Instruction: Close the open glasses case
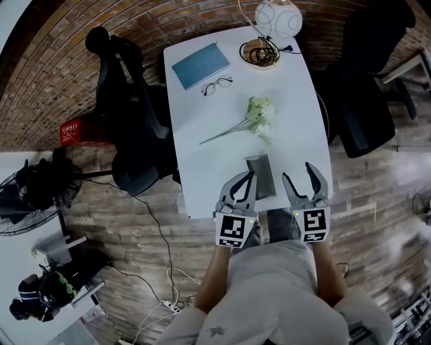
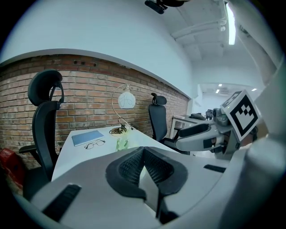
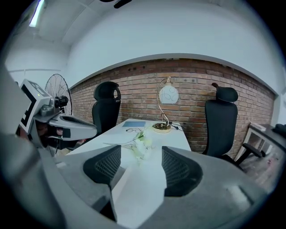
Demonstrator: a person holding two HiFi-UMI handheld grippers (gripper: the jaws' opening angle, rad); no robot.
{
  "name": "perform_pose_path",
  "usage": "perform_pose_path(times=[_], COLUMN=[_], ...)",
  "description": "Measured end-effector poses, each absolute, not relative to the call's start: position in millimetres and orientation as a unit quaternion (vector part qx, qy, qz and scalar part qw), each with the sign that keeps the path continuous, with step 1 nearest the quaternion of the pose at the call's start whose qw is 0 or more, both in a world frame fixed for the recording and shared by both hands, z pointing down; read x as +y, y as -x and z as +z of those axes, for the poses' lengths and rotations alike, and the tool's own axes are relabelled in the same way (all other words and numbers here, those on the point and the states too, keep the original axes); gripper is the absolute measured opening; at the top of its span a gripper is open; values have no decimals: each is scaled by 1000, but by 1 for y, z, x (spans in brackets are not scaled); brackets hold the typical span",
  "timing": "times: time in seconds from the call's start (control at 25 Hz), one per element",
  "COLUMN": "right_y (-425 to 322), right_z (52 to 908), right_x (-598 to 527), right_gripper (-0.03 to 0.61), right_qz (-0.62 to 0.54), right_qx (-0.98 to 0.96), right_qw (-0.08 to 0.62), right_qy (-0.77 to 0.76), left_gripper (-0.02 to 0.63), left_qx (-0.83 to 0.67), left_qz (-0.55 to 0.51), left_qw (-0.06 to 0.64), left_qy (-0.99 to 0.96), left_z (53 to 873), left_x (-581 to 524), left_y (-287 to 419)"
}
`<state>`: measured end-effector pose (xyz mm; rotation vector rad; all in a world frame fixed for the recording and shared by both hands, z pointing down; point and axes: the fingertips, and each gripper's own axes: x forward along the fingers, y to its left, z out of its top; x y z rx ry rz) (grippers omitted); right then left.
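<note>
A dark grey glasses case [image 1: 261, 176] lies flat on the white table [image 1: 202, 175], close to its near edge. My left gripper [image 1: 248, 178] sits at the case's left side with its tips together; in the left gripper view [image 2: 143, 151] the black pads meet at the tip and nothing shows between them. My right gripper [image 1: 298, 173] hovers just right of the case, jaws spread wide. In the right gripper view [image 3: 140, 157] bare table shows between the pads. Neither gripper view shows the case.
Farther along the table are white flowers [image 1: 259, 116], spectacles [image 1: 217, 85], a blue notebook [image 1: 201, 65], a coiled cable on a round tray [image 1: 260, 52] and a globe lamp [image 1: 278, 19]. Black office chairs stand left [image 1: 128, 128] and right [image 1: 367, 87]. A fan [image 1: 27, 202] is on the floor.
</note>
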<state>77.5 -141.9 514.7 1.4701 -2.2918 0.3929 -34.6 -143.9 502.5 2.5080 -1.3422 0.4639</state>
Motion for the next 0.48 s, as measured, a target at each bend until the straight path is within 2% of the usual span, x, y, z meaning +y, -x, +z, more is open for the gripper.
perform_pose_path(times=[0.48], right_y=[-77], right_z=[558], right_x=[-141], right_gripper=[287], right_qz=[157], right_qx=[-811], right_qw=[215], right_qy=[-521], left_gripper=[3], left_qx=[-439], left_qz=[188], left_qw=[158], left_qy=[-864], left_z=[555], left_x=[-141], left_y=[20])
